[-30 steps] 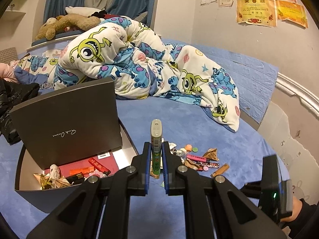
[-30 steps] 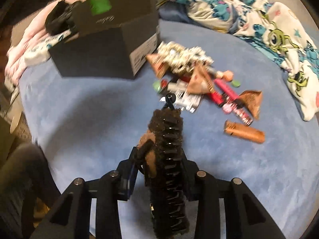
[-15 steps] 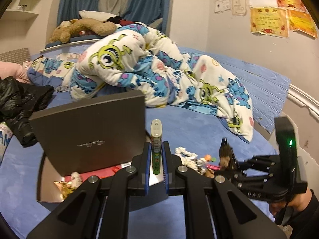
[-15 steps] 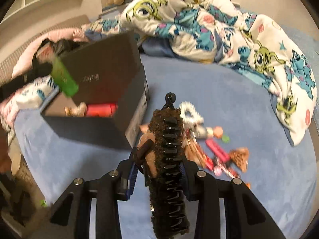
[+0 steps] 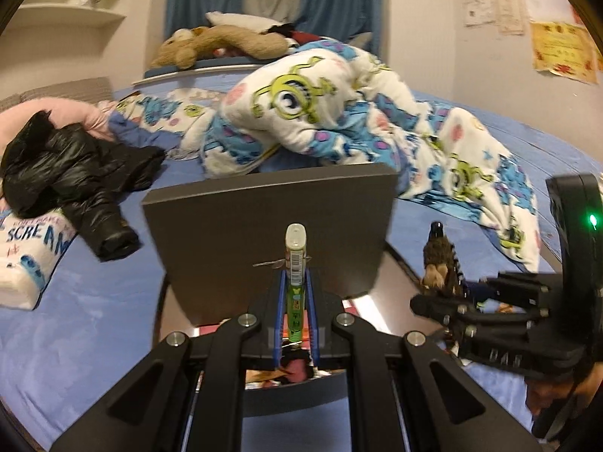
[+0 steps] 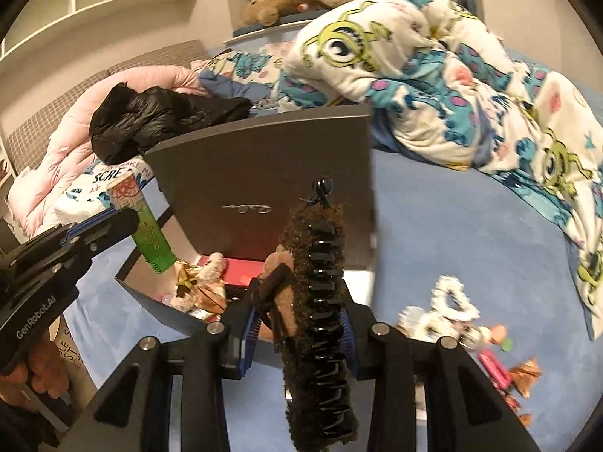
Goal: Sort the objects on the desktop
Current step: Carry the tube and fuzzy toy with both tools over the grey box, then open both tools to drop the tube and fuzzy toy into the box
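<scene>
"GenRobot.AI" in white on the left gripper (image 6: 113,226) body, lower left of the grey box (image 6: 260,173). "SCREAM" (partly cut) in blue on the white pillow (image 5: 30,248) left of the box. Silver script logo on the box lid, unreadable. Green tube (image 6: 145,226) print illegible.

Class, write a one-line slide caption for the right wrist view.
Right gripper holds a brown hair claw near the open grey box.

Green tube (image 5: 296,282), brown furry clip (image 6: 316,301), dark grey box (image 5: 264,226).
</scene>
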Tool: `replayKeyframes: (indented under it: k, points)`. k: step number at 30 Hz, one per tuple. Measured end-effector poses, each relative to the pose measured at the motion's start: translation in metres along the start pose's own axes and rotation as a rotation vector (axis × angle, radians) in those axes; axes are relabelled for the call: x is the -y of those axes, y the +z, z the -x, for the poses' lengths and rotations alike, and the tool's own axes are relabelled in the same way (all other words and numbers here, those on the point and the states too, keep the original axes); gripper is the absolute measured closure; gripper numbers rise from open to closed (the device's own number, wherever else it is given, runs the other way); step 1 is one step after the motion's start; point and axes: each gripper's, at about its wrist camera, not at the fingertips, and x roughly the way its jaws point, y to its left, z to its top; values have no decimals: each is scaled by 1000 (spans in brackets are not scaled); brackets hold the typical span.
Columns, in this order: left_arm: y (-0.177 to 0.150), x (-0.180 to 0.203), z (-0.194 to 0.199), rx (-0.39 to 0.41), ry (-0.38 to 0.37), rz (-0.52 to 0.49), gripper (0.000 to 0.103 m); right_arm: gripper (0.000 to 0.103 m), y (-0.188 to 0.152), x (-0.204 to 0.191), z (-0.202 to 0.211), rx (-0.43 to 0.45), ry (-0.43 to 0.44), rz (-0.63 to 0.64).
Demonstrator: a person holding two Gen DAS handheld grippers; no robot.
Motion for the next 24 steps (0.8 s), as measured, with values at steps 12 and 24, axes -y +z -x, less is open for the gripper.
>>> replayKeyframes:
  k: [12, 24]
  points:
    - [-15, -25, -26, -47, 68, 27, 92, 66, -3, -39, -38, -31, 8, 29]
    - [-30, -44, -45, -84, 85, 57, 92, 66, -4, -52, -62, -45, 9, 41]
